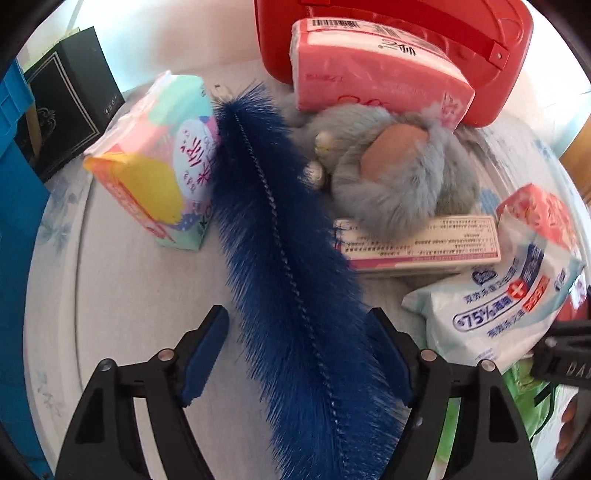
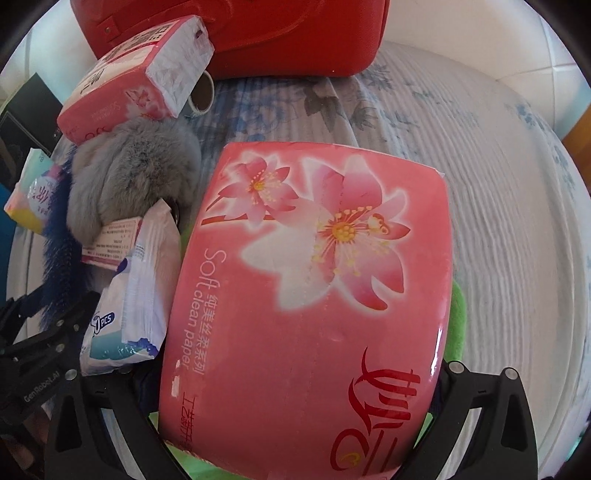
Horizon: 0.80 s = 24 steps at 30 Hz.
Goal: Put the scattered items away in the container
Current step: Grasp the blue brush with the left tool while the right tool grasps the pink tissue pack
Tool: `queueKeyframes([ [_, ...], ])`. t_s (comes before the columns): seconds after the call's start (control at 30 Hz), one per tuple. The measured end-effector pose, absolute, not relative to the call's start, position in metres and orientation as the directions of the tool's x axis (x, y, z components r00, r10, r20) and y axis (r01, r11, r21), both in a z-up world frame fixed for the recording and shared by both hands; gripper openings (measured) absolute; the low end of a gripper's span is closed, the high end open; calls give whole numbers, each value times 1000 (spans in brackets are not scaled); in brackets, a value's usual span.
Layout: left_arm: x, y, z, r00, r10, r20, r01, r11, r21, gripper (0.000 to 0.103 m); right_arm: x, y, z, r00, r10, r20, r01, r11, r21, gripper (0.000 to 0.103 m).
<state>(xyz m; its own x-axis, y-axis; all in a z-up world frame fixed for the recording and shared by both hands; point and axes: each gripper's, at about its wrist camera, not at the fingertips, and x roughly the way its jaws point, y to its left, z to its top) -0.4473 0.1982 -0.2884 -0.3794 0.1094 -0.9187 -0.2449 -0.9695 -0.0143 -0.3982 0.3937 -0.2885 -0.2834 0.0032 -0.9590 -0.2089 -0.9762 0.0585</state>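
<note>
Left claw (image 1: pixel 297 354) wide open, astride blue fur strip (image 1: pixel 291 258): soft, light; pinch mid-spine. Right claw (image 2: pixel 295 424) clamps pink tissue pack (image 2: pixel 306 295): squashy, slick film

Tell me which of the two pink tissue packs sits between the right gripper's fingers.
The flat one with the big lily print, between the right gripper fingers. The other pink pack lies apart, propped on the grey fur toy by the red case.

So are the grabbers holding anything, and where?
The right gripper looks clamped on the near end of the pink tissue pack, though its fingers are hidden. The left gripper is open around the blue feather duster, gripping nothing.
</note>
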Motion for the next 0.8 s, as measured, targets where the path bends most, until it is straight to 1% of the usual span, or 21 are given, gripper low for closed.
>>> queueKeyframes([
  [0.27,-461,208,-290,-396,107,-912,-229,-973,-14,77,-396,394,-286,-298,-1,-955,-216,-974,69,103],
  [0.33,-458,209,-289,-405,113,-907,-235,-972,-16,70,-394,392,-286,-303,8,-953,-212,-975,59,103],
  [0.4,-453,211,-287,-410,118,-904,-248,-969,-14,50,-393,388,-286,-301,24,-953,-204,-978,40,103],
  [0.5,-441,218,-284,-414,101,-905,-261,-965,12,36,-390,385,-284,-304,28,-952,-209,-977,37,103],
  [0.53,-438,218,-283,-414,94,-905,-263,-965,20,33,-388,385,-282,-308,30,-951,-213,-976,38,100],
  [0.57,-435,218,-282,-415,90,-906,-261,-965,23,27,-385,385,-280,-315,34,-949,-216,-976,37,96],
  [0.7,-418,213,-270,-449,78,-890,-247,-968,40,21,-372,383,-275,-322,22,-947,-216,-975,51,95],
  [0.8,-409,201,-261,-466,88,-880,-250,-968,35,21,-357,380,-270,-321,15,-947,-217,-974,58,94],
])
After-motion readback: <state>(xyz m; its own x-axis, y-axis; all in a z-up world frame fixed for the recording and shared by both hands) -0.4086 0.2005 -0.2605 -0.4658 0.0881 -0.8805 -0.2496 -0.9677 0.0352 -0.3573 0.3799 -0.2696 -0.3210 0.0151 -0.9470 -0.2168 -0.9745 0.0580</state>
